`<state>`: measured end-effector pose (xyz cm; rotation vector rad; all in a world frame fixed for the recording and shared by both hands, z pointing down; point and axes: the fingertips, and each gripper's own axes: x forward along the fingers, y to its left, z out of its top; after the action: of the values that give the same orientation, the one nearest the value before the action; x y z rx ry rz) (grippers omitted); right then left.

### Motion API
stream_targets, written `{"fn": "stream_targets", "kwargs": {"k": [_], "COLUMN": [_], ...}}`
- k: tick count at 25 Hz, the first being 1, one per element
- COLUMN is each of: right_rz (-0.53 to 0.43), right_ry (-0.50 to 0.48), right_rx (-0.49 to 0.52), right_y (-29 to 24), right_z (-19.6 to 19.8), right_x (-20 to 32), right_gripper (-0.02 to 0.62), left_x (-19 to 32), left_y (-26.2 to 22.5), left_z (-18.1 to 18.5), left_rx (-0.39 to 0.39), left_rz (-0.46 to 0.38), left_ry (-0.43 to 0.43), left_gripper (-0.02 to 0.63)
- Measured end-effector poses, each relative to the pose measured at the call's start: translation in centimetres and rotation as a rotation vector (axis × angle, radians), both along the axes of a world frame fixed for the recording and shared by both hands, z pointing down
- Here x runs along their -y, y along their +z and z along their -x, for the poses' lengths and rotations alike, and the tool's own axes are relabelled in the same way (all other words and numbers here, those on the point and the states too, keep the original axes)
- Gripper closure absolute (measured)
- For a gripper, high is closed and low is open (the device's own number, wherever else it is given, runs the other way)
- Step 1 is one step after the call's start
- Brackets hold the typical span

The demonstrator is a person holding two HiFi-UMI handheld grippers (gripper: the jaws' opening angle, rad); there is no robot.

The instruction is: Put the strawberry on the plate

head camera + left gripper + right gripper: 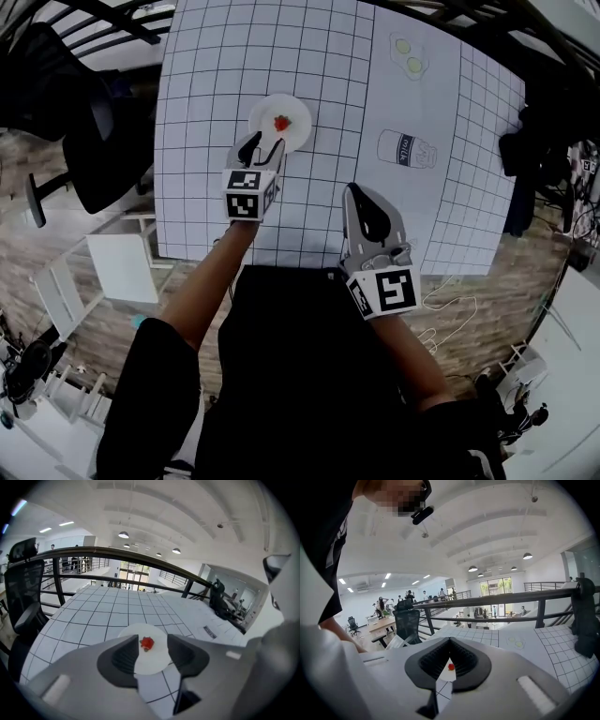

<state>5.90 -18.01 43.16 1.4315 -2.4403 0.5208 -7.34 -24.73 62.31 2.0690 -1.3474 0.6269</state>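
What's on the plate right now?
One strawberry sits near the middle of the white plate; nothing else shows on it. The jaws of the open left gripper cover part of its near edge, so that strip is unseen.

desk (206, 94): white top ruled all over with a dark square grid.
plate (298, 114): round and white, lying flat on the grid toward the desk's far side.
plain strip (394, 206): an unruled white band lying across the desk, beside the plate.
carton drawing (407, 149): flat on the strip, midway.
egg drawing (407, 56): flat on the strip, far end.
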Motion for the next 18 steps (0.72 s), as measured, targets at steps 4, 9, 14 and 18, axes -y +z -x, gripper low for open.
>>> {"fn": "stream_targets", "kwargs": {"k": [4, 9, 14, 18], "right_rz": [-0.015, -0.031, -0.04, -0.057], "right_ry": [-0.017, -0.021, -0.013, -0.019], "right_rx": [0.001, 0.007, 0.015, 0.012], "right_y": [-0.5, -1.1, -1.5, -2.2], "right_z": [1.0, 1.5, 1.6, 2.3], "right_x": [-1.2, -2.4, -3.4, -4.2], "right_gripper": [0.598, 0.598, 0.598, 0.598], "left_x": [-1.9, -3.9, -5.5, -7.0], "left_y": [-2.3, -5.1, -7.4, -9.2], "left_z": [0.3, 0.0, -0.1, 0.3], "left_rx": [-0.021, -0.12, -0.122, -0.11], "left_rz": [-0.033, -0.053, -0.115, -0.177], "left_ry": [-0.007, -0.024, -0.027, -0.037], "left_gripper": [0.419, 0.439, 0.489, 0.537]}}
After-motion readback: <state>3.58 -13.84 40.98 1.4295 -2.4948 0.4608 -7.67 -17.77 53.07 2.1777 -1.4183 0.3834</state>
